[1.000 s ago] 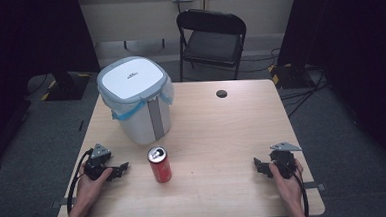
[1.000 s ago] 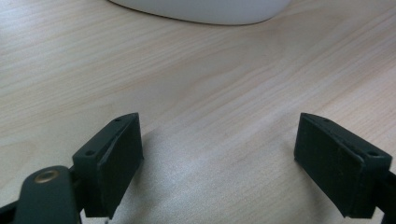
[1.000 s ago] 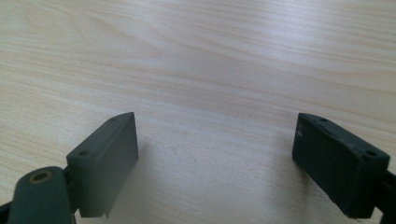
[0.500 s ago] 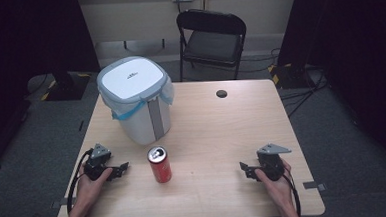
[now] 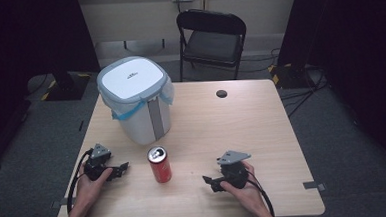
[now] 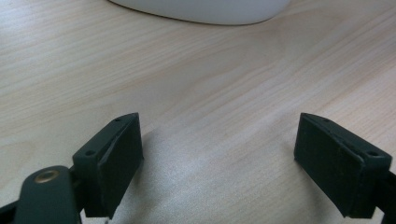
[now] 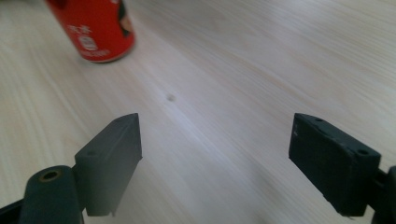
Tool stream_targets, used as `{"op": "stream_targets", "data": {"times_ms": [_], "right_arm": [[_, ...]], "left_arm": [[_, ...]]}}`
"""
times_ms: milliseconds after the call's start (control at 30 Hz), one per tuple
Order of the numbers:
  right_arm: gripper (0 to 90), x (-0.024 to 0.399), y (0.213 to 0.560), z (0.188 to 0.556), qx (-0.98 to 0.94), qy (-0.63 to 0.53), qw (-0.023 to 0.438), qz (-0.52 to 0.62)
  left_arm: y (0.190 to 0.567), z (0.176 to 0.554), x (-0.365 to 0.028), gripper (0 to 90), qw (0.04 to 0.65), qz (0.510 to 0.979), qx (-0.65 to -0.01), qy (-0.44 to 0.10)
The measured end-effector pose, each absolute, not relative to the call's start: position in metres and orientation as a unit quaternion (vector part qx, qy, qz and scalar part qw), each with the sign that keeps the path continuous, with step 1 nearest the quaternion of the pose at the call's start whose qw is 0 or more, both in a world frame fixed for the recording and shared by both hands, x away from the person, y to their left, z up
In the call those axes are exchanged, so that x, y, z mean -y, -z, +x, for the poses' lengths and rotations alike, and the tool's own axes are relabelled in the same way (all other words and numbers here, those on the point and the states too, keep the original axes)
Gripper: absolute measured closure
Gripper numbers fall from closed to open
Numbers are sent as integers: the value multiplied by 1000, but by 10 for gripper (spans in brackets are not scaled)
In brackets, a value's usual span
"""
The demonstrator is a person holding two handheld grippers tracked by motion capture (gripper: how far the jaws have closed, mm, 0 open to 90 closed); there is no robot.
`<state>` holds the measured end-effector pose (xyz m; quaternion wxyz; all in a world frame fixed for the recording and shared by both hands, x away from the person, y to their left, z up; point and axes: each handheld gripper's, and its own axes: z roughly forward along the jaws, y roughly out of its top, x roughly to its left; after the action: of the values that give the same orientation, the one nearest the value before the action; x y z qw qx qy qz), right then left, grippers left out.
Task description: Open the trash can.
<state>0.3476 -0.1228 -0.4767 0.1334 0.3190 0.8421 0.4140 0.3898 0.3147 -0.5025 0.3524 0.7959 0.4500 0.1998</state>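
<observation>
Can: a red drinks can stands upright on the table, near its front edge, between the 2 grippers and just in front of the bin. In the right gripper view the can sits at the upper left, ahead of the jaws and off to their left, apart from them.
Left gripper: held in the person's left hand low over the table, left of the can and close to it without touching. Its jaws point toward the can.
Left jaws: in the left gripper view the left gripper has its 2 jaws spread wide, with bare wood between them and the white base of the bin ahead.
Right gripper: held in the person's right hand, right of the can and a little farther from it than the left one, jaws aimed left toward the can.
Right jaws: spread wide in the right gripper view, nothing between them but the tabletop.
Bin: white, with a closed lid and a blue bag edge under the rim, standing behind the can.
Chair: black folding chair beyond the table's far edge.
</observation>
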Motion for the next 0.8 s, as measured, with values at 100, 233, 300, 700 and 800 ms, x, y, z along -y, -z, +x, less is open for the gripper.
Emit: {"op": "stream_targets", "data": {"times_ms": [100,233,300,700,800], "right_arm": [[150,102,478,349,-851,-415,123,299],[149,77,477,350,-860,-418,102,274],[147,67,476,350,-863,-419,100,264],[177,12,472,361,-864,-446,75,223],[174,3,474,363,-863,-448,80,218]], "left_arm": [[502,390,-315,148,352,796,-450,-200],[502,390,-315,148,352,796,-450,-200],[502,390,-315,148,352,796,-450,-200],[502,390,-315,148,352,796,-450,-200],[502,390,-315,148,352,796,-450,-200]]}}
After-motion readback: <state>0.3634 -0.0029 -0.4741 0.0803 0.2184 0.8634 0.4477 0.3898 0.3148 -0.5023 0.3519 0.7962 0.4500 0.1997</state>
